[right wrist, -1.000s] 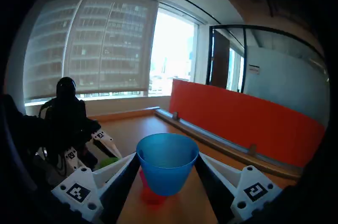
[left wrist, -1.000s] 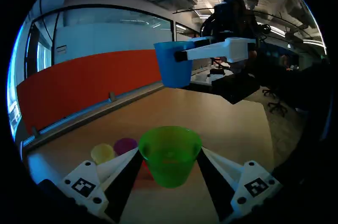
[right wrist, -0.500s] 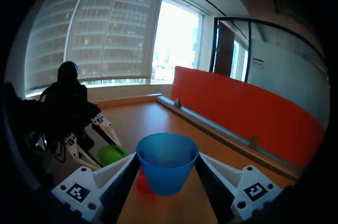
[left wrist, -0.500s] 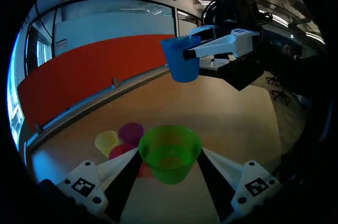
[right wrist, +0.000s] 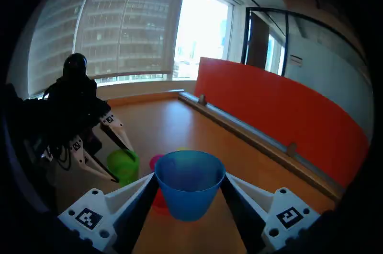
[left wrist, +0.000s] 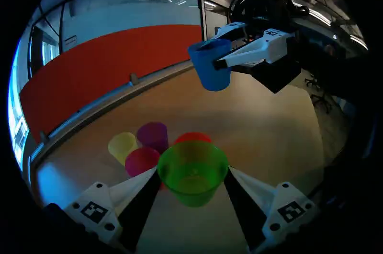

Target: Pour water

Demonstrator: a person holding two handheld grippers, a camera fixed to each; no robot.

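— Wooden tabletop [left wrist: 268, 124] with an orange partition [left wrist: 95, 69] along its far edge, is that right? What sits nearest in the left gripper view?

— The left gripper [left wrist: 192, 173], bottom centre. Both white fingers press on the sides of a green cup [left wrist: 193, 188], which stands upright with its mouth open, held above the wood.

— And just behind it?

— Four small cups stand close together on the table. A pink cup [left wrist: 140, 160] is left of centre, with a yellow cup [left wrist: 122, 144] beside it further left. A purple cup [left wrist: 153, 135] is behind the pink one. The rim of a red cup [left wrist: 192, 137] shows right above the green rim.

— Farther off?

— At upper centre the right gripper [left wrist: 215, 52] pinches a blue cup [left wrist: 210, 71] between its fingers. The cup is raised well above the table and close to upright. Dark gear and the person holding it loom behind.

— What about the right gripper view?

— The blue cup is at bottom centre, clamped between both fingers. Pink and red rims peek out on its left side. At left of centre the left gripper carries the green cup, low over the wood. Beyond are tall windows [right wrist: 124, 28] with blinds at upper left, and the partition runs down the right.

— Any water in either cup?

— I cannot tell.
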